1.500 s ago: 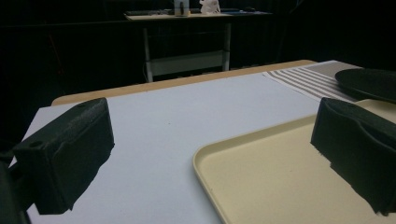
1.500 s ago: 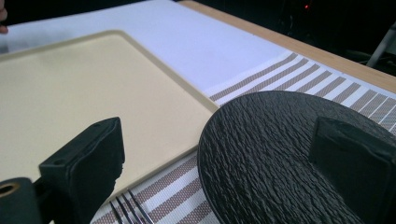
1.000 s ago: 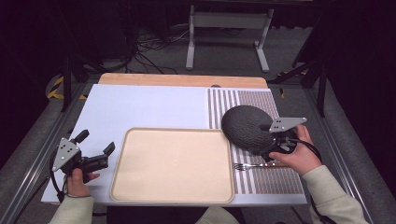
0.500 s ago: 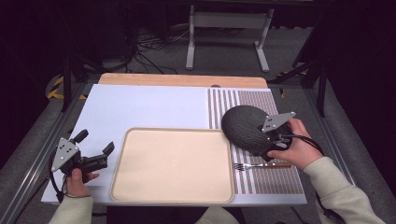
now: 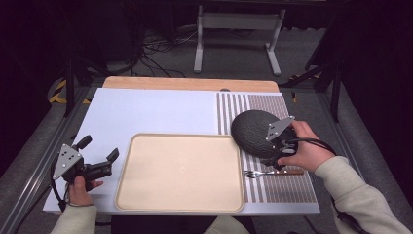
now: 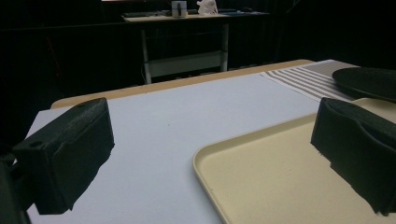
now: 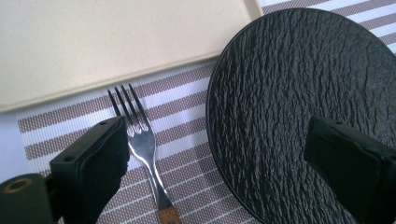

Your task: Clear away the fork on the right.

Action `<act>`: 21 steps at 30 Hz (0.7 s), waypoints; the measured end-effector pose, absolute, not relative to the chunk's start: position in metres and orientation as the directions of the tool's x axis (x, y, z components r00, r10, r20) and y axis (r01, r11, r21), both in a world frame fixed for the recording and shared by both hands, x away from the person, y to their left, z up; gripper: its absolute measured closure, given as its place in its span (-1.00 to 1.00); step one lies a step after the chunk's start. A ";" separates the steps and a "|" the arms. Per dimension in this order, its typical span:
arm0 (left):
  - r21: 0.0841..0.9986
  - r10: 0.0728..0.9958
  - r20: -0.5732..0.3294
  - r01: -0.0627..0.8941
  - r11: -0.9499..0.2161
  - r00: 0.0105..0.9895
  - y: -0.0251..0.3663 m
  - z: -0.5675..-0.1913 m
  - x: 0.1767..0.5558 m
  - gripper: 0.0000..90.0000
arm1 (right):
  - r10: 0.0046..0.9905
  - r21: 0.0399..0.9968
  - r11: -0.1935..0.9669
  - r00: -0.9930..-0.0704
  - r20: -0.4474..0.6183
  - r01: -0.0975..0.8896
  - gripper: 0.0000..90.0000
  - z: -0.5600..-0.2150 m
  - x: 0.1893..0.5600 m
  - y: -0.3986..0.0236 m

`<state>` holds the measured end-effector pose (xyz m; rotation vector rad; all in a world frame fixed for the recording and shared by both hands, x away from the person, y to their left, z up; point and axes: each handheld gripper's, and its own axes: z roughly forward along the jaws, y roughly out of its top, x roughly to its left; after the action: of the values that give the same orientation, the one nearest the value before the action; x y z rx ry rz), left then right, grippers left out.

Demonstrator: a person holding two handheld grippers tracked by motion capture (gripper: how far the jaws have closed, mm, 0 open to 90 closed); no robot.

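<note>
Right gripper [image 5: 272, 155] hangs low over the striped placemat [image 5: 287, 183], jaws spread wide with nothing between them. Its own view looks straight down: one jaw sits above the fork [image 7: 140, 144], the other above the black textured plate [image 7: 299, 107], and the gap between them spans the plate's near edge. That plate lies flat on the placemat, just beside the right rim of the cream tray [image 5: 180, 173]. The fork lies on the stripes close to the plate, tines pointing toward the tray, wooden handle end under the right hand [image 5: 304, 153].

Over on the other side, the left gripper [image 5: 100, 155] rests at the near left corner of the white mat [image 5: 156, 109], held by the left hand [image 5: 80, 190]. Its jaws are also wide apart and grip nothing. The left gripper view looks across the mat, with the tray's rounded corner [image 6: 210, 158] in front of the jaws and the plate's rim [image 6: 369, 81] far off at the right.

Tray surface is bare.
</note>
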<state>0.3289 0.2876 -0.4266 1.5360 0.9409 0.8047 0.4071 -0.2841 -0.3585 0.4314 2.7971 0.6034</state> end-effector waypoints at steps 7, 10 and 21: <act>0.987 0.892 0.004 0.142 -0.077 0.452 0.288 -0.427 0.329 -1.00 | 0.303 0.383 0.897 -0.938 -0.170 0.220 -0.81 -0.360 0.409 -0.282; 0.987 0.892 0.005 0.142 -0.077 0.451 0.288 -0.427 0.329 -1.00 | 0.301 0.370 0.901 -0.941 -0.157 0.226 -0.78 -0.363 0.409 -0.281; 0.987 0.893 0.005 0.140 -0.076 0.449 0.288 -0.427 0.329 -1.00 | 0.231 0.253 0.946 -0.969 -0.081 0.205 -0.45 -0.385 0.409 -0.283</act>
<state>0.3289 0.2879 -0.4268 1.5361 0.9421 0.8088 0.4092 -0.2827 -0.3849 0.3360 2.9899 0.3708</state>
